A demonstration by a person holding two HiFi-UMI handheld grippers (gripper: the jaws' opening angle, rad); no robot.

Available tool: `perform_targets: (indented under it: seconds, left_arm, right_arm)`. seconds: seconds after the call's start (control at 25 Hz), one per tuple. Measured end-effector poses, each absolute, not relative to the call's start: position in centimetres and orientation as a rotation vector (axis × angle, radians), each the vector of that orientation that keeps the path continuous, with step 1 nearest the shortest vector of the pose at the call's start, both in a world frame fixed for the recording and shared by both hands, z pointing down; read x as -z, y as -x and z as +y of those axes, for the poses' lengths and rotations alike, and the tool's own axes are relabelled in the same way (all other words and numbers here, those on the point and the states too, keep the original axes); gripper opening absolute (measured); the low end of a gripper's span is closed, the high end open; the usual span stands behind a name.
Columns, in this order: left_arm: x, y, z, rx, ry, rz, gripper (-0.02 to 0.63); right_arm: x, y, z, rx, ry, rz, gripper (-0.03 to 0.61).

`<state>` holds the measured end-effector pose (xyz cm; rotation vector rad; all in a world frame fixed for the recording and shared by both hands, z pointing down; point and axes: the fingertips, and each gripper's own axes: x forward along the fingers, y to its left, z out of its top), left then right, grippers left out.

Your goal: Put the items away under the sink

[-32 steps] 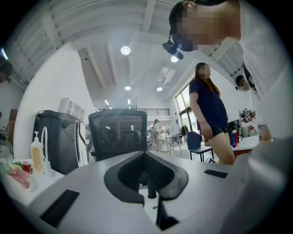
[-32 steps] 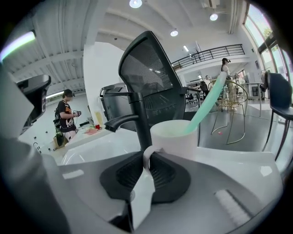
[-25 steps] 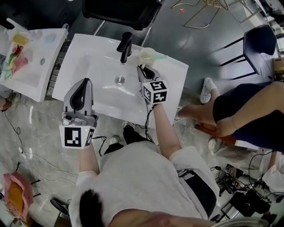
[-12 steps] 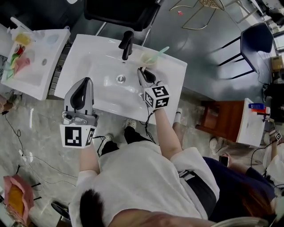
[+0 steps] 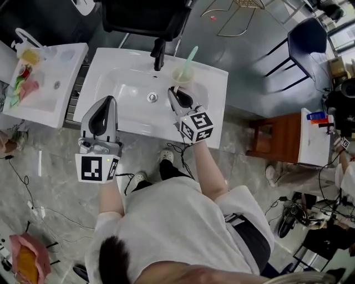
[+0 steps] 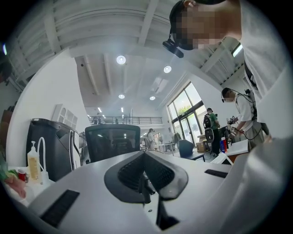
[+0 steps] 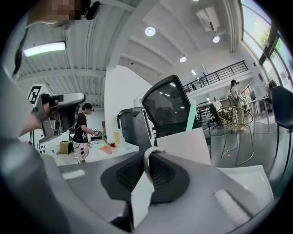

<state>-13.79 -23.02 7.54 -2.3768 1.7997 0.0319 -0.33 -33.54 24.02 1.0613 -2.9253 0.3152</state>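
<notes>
1. A white rectangular sink (image 5: 217, 94) stands on a glossy grey stone floor (image 5: 50, 183) in a large, bright hall with tall windows.
2. A black faucet (image 5: 159, 52) rises at the back rim of the sink, and a round metal drain (image 5: 152, 97) sits in the middle of the bowl.
3. A black office chair (image 5: 145, 16) stands just behind the sink. A second basin (image 5: 41, 108), smaller and holding colourful items, stands just beside the sink on the left.
4. Well apart to the right are a blue chair (image 5: 308, 40) and a wooden cabinet (image 5: 274, 145).
5. The cup (image 5: 183, 75) is pale cream with a loop handle on its side. It is over the back of the sink, just right of the faucet.
6. A mint-green toothbrush (image 5: 190, 56) stands tilted inside the cup, its top leaning away from the person.
7. The right claw (image 5: 175, 92) has just been closing. Its jaws stand narrow, pinching the cup's handle between the pads.
8. The left claw (image 5: 107, 102) is over the front left rim of the sink. Its jaws are pressed together with nothing between them.
</notes>
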Motion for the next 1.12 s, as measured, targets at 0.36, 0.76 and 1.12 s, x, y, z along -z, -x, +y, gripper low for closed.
perform_targets:
  seconds: [0.36, 0.76, 1.12]
  left_arm:
    - [-6.4, 15.1, -18.1, -0.085, 2.428, 1.715, 0.008]
    - [-5.9, 17.1, -12.3, -0.124, 2.473, 1.641, 0.008]
    - [-6.3, 17.7, -7.3, -0.145, 2.523, 1.567, 0.008]
  right_arm:
    - [-20.1, 1.8, -26.6, -0.224, -1.098, -2.958, 0.037]
    - [-17.7, 3.1, -18.7, -0.194, -1.180, -2.989, 0.035]
    - [-16.8, 3.8, -12.0, -0.147, -1.237, -2.988, 0.034]
